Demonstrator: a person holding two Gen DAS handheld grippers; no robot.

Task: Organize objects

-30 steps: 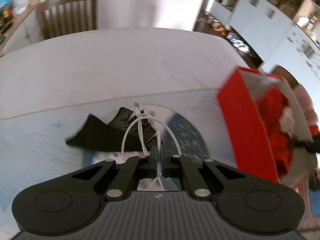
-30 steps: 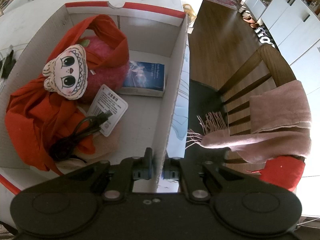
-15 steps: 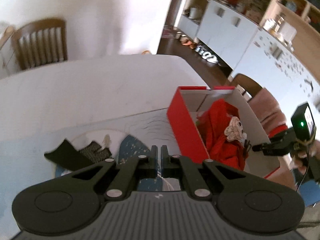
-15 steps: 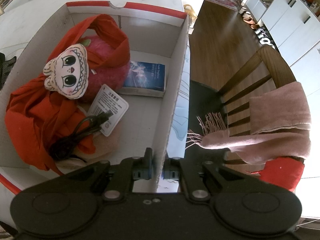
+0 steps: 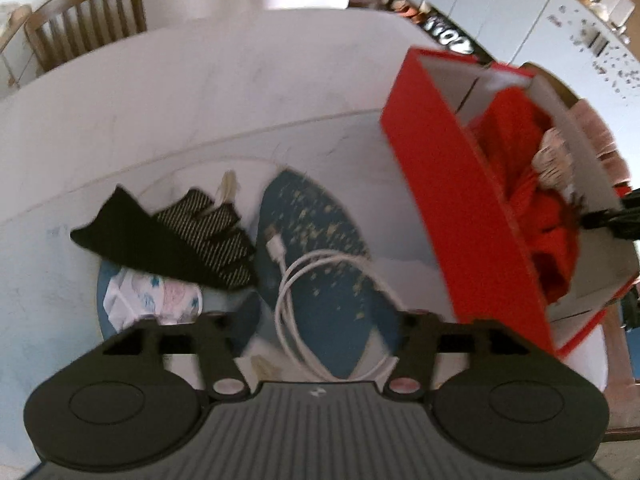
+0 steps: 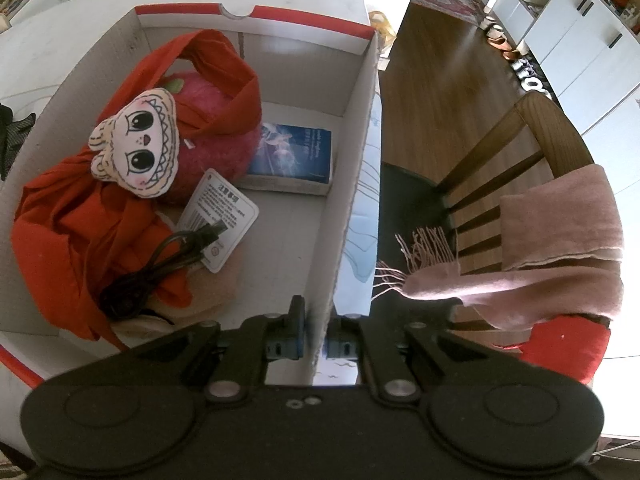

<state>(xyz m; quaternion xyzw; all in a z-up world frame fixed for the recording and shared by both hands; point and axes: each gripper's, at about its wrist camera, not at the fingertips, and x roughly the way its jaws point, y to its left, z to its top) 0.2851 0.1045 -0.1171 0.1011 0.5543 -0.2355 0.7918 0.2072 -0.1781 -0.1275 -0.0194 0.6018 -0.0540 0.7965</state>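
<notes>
A white coiled cable [image 5: 304, 300] lies on the table between the wide-open jaws of my left gripper [image 5: 320, 320], which is empty just above it. A black striped cloth [image 5: 180, 232] lies to its left. The red box [image 5: 460, 200] stands to the right. My right gripper [image 6: 314, 340] is shut on the box's right wall [image 6: 352, 184]. Inside the box are a red cloth bag [image 6: 80, 216], a pink plush toy [image 6: 216, 128] with a face patch, a black cable [image 6: 160, 264], a tag and a blue book [image 6: 296, 152].
A crumpled patterned wrapper [image 5: 156, 296] lies left of the white cable. A wooden chair [image 6: 520, 168] with a pink scarf [image 6: 560, 256] stands right of the table. Another chair [image 5: 84, 36] stands at the far side. Kitchen cabinets are beyond.
My left gripper held the white cable shut, swung toward the box, then came back low and opened; the cable now lies loose on the table. The right gripper has not moved.
</notes>
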